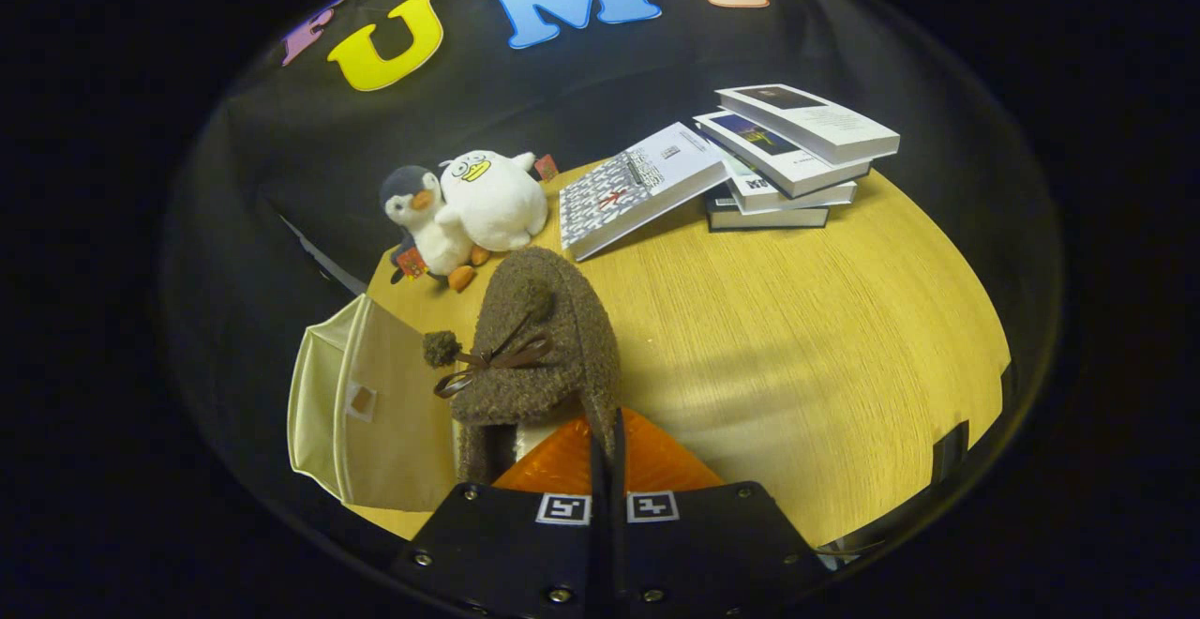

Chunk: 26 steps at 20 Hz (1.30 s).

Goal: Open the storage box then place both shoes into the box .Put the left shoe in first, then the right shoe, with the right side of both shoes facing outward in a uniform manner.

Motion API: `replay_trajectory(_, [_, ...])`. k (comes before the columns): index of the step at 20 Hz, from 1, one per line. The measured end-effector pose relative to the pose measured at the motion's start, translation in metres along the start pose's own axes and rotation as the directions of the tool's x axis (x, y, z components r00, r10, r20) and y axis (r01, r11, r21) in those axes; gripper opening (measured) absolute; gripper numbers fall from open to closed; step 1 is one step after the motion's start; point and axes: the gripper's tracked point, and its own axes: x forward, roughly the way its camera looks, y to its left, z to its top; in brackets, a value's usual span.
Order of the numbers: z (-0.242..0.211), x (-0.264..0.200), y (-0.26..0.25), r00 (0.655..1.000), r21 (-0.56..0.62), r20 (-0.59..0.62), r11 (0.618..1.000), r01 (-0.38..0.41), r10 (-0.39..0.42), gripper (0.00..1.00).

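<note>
A brown fuzzy shoe (pixel 534 338) with a small bow and pom-pom hangs just ahead of my fingers, lifted above the wooden table (pixel 797 356). My gripper (pixel 605 445) is shut on the shoe's rear collar, its fingers pressed together on the thin edge. A cream storage box (pixel 375 413) stands to the left of the shoe, its flat panel with a small pull tab facing me. I cannot tell whether the box is open.
Two plush toys, a penguin (pixel 422 220) and a white duck (pixel 492 197), sit beyond the shoe at the table's far left. A tilted book (pixel 633 188) leans against a stack of books (pixel 797 155) at the far right.
</note>
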Motion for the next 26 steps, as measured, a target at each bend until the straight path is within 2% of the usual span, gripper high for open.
replay_trajectory(6, [0.016, -0.007, 0.073, 0.997, -0.001, 0.028, 0.997, -0.073, 0.073, 0.00])
replay_trajectory(19, [0.000, 0.004, 0.217, 0.972, 0.002, 0.009, 0.972, -0.235, 0.235, 0.00])
replay_trajectory(26, [-0.037, 0.026, 0.256, 0.971, -0.031, -0.050, 0.971, -0.237, 0.235, 0.00])
